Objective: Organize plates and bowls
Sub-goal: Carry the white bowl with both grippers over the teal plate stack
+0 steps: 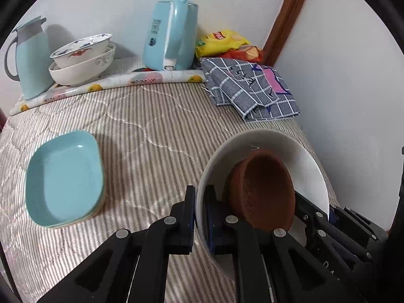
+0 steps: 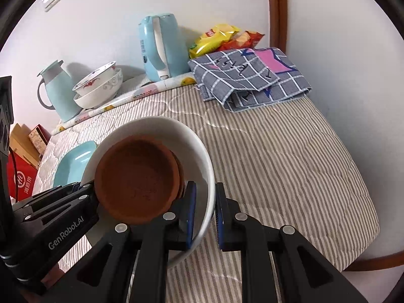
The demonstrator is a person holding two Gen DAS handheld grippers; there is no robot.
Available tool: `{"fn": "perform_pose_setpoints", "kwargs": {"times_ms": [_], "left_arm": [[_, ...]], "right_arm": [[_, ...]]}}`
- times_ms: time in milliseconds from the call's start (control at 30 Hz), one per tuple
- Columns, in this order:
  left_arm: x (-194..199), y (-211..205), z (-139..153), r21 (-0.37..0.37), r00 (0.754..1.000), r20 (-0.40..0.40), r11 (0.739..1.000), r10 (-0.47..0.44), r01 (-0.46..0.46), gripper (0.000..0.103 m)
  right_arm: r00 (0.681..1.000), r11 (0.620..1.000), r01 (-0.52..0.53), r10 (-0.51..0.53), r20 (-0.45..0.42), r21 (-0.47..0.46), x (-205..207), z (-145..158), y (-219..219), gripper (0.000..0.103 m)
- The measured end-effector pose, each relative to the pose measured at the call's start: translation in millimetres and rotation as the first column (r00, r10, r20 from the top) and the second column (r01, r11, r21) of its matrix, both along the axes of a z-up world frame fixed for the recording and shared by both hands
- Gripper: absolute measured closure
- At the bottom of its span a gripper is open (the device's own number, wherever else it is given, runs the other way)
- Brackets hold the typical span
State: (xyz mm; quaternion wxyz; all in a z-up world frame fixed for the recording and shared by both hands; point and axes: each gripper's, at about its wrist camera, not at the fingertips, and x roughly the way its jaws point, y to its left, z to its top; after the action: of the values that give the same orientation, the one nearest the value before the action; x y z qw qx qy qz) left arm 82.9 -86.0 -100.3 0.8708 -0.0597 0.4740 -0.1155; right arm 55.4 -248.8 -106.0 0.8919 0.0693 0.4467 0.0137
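**Striped quilt, white bowl gripped from both sides**

Striped quilt [image 2: 277, 156] covers the surface, white walls behind, wood trim in the corner.

Left gripper [image 1: 200, 217] is nearly closed, pinching the left rim of the white bowl [image 1: 272, 141]: one finger outside the wall, the other inside. Right gripper [image 2: 205, 217] does the same on the right rim, blue pads either side of the wall, narrow gap filled by the rim. Each gripper shows in the other's view, clamped on the opposite edge.

Brown bowl [image 2: 137, 176] sits inside the white bowl, tilted, leaning toward the grippers and touching the inner fingers. White bowl is tilted too; cannot tell if it rests on the quilt or is lifted.

Left of it, well apart, blue dish [image 1: 65, 179] lies flat on the quilt, a paler dish stacked beneath.

At the back on a fruit-print mat [image 1: 106, 83]: two patterned bowls [image 1: 83, 58] nested, a blue jug [image 1: 30, 58] to their left, blue kettle [image 1: 171, 35] to their right. Snack bags [image 1: 224, 43] beside the kettle, folded checked cloth [image 1: 252, 88] in front of them.
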Motion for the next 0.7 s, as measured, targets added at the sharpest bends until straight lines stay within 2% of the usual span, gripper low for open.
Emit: {"fn": "perform_pose_setpoints", "kwargs": {"times_ms": [700], "left_arm": [[7,69,16,0.014,0.997,0.029,0.997,0.072,-0.073,0.094]], "right_arm": [[0.996,0.996,-0.085,0.085,0.031,0.002,18,12,68,0.090]]}}
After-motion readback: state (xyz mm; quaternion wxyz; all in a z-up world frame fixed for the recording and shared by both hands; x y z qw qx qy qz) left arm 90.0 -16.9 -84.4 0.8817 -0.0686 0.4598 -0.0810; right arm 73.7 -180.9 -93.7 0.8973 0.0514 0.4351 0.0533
